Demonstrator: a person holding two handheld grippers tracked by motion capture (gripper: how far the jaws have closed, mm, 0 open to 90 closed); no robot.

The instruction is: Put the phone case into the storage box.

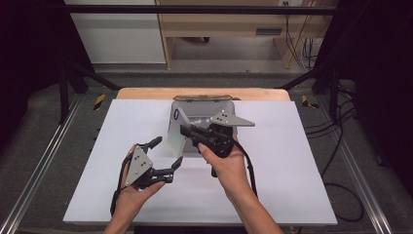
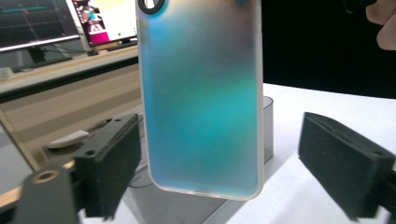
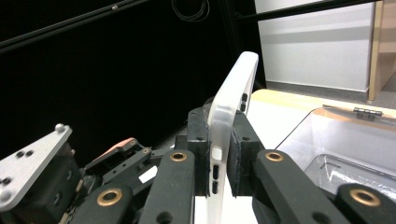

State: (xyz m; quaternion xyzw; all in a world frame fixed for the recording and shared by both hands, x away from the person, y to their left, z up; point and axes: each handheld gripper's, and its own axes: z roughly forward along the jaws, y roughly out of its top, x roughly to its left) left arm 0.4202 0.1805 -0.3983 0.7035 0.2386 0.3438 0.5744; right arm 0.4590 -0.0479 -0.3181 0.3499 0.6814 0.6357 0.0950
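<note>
Right now my left gripper (image 1: 163, 157) sits low on the white surface (image 1: 292, 165), fingers (image 2: 343, 170) spread wide and empty, aimed at the phone case (image 2: 201, 98). Case stands upright in the air just in front of a clear box (image 1: 202, 113), its edge pinched between the closed fingers (image 3: 243, 149) of my right gripper (image 1: 192, 132). Looks like a handover step. Next I'd guess left closes on the case's sides before right lets go.
</note>
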